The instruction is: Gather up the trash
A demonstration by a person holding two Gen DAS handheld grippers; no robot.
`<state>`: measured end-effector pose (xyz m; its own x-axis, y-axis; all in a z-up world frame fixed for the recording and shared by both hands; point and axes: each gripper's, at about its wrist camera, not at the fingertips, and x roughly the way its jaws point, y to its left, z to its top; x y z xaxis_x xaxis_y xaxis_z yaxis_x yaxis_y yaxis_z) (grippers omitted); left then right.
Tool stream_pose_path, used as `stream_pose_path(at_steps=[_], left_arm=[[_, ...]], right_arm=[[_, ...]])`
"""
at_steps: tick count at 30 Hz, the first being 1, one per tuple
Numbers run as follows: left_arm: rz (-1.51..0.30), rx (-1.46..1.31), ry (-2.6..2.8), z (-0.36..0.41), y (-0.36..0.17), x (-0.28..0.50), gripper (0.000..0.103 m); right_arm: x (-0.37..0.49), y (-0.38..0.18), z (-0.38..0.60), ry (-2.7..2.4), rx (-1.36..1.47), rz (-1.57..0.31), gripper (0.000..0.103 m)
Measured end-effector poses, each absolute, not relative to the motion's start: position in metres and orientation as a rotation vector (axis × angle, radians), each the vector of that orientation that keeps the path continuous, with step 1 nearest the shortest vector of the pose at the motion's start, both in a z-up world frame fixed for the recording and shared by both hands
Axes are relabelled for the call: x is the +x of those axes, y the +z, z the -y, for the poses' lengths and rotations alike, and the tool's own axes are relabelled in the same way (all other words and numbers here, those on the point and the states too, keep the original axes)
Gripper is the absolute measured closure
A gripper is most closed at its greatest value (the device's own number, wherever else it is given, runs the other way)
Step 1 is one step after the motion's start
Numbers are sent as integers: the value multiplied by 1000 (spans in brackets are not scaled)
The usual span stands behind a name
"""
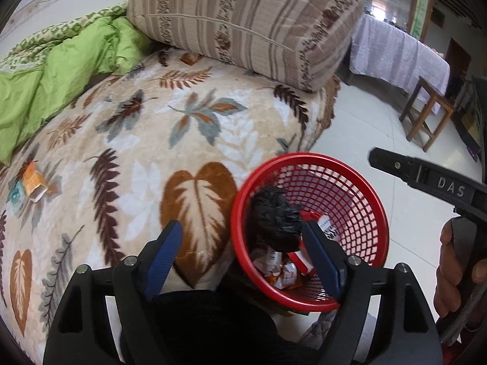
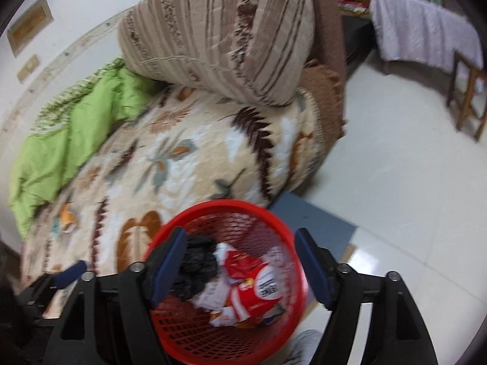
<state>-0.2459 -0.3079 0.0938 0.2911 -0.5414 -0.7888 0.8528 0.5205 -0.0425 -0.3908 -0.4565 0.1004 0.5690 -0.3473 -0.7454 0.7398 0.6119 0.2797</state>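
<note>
A: Tool states?
B: Left tool point(image 1: 243, 243) and right tool point(image 2: 240, 261) both spread apart, gripping nothing.
A: Trash?
B: Black bag point(image 1: 275, 217) and wrappers point(image 2: 252, 283) inside red basket point(image 1: 359, 194) beside the bed point(image 1: 152, 140); orange wrapper point(image 1: 35, 182) on the bed.

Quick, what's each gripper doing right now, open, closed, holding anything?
Left gripper: open, empty, beside the red basket.
Right gripper: open, empty, above the basket.
</note>
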Motion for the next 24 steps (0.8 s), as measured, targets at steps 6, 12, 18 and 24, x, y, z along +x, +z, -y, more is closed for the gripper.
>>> stream_pose_path(at_steps=[6, 12, 18, 24], left_arm=[[-767, 394, -874, 285, 109, -234, 12], [-664, 391, -793, 258, 126, -228, 6], [-604, 395, -722, 232, 133, -226, 4], [-560, 394, -674, 209, 132, -228, 0]], right_arm=[[-387, 107, 450, -859, 545, -712, 17], [-379, 118, 428, -997, 475, -682, 9], [-376, 121, 403, -1023, 518, -648, 9], [-368, 119, 374, -1027, 455, -694, 9]])
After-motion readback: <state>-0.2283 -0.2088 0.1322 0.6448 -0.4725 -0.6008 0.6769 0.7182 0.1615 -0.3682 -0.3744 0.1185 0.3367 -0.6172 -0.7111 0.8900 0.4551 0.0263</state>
